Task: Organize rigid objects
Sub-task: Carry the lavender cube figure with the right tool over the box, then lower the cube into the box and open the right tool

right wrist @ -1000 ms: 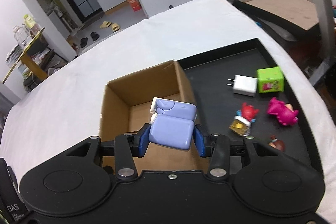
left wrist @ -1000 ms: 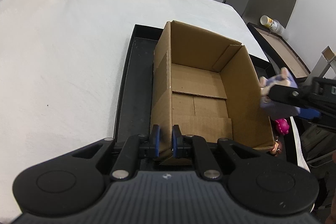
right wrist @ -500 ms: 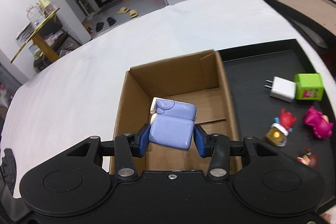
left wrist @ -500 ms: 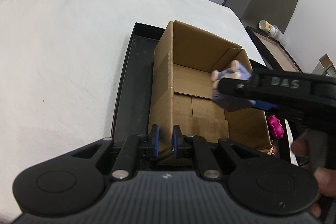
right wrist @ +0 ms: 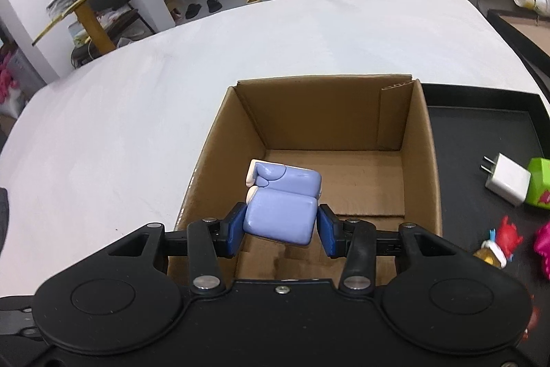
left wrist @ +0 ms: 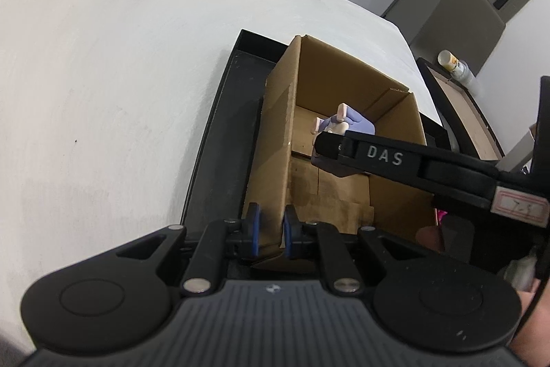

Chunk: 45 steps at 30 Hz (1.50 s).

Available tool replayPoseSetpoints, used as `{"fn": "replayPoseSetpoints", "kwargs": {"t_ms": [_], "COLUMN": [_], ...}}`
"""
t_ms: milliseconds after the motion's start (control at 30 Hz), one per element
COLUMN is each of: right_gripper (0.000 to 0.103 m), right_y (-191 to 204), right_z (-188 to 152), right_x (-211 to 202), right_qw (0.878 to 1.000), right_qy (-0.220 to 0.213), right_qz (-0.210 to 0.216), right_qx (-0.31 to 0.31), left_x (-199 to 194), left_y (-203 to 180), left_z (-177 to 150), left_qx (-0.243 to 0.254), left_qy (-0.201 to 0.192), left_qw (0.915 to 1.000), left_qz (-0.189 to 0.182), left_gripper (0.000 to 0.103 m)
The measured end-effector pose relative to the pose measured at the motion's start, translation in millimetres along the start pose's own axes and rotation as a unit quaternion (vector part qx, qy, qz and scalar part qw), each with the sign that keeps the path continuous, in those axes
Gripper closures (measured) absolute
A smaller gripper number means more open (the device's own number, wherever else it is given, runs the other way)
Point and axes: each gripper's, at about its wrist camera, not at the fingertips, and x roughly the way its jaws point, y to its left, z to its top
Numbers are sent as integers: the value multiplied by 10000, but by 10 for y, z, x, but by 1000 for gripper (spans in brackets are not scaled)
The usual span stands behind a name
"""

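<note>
My right gripper (right wrist: 281,231) grasps lavender plastic toy figure (right wrist: 282,202), hovering inside open brown cardboard box (right wrist: 417,140) above floor. My left gripper (left wrist: 270,229) clenched on box near wall, steadying. Judgement: lower before release, avoid bounce.

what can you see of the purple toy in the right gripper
The purple toy is a smooth, glossy, plastic-looking figure in two rounded blocky lavender parts, with cream bits at its far left end. It hangs above the open cardboard box, between the right gripper pads, which look slightly parted; contact is unclear.
</note>
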Motion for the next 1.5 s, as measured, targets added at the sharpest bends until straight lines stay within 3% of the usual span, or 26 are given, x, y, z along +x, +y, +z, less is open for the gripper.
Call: {"fn": "replayPoseSetpoints", "kwargs": {"t_ms": [700, 1200, 1500], "right_gripper": [58, 57, 56], "right_y": [218, -48, -232], "right_z": [204, 89, -71], "right_x": [156, -344, -609], "right_qw": [9943, 9997, 9989], "right_qy": [-137, -173, -314], "right_qz": [-108, -61, -317], "right_qx": [-1048, -166, 150], "left_x": [25, 25, 17], "left_y": [-33, -20, -3], "left_z": [44, 39, 29], "left_qx": [-164, -229, -224], "left_qy": [114, 130, 124], "left_qw": [9997, 9995, 9996], "left_qz": [154, 157, 120], "left_gripper": [90, 90, 90]}}
